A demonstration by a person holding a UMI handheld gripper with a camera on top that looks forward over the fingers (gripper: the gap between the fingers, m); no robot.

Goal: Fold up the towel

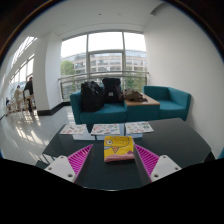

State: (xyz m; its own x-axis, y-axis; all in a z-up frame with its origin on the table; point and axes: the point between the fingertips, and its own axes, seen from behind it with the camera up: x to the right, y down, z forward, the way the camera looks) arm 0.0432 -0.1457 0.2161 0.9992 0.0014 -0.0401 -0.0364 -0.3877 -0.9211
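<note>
Gripper (110, 160): spread wide with 2 pink pads, gripped nothing, hovered above the dark round surface (170, 135), likely surveying.
Towel: nowhere visible; fold judged not begun.
Between fingers: yellow rectangular packet (119, 149), resting on the surface, untouched.
Beyond: 3 white printed sheets (105, 129), teal sofa (165, 102) with black bags (100, 93).

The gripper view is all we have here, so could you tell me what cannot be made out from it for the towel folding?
- Towel: none can be identified anywhere in the gripper view.
- Yellow item between the open gripper fingers: too small to read or identify.
- Papers on the dark table: print too small to read.
- Bags on the teal sofa: backlit by the windows, details lost.
- Table's near edge: hidden behind the fingers.
</note>
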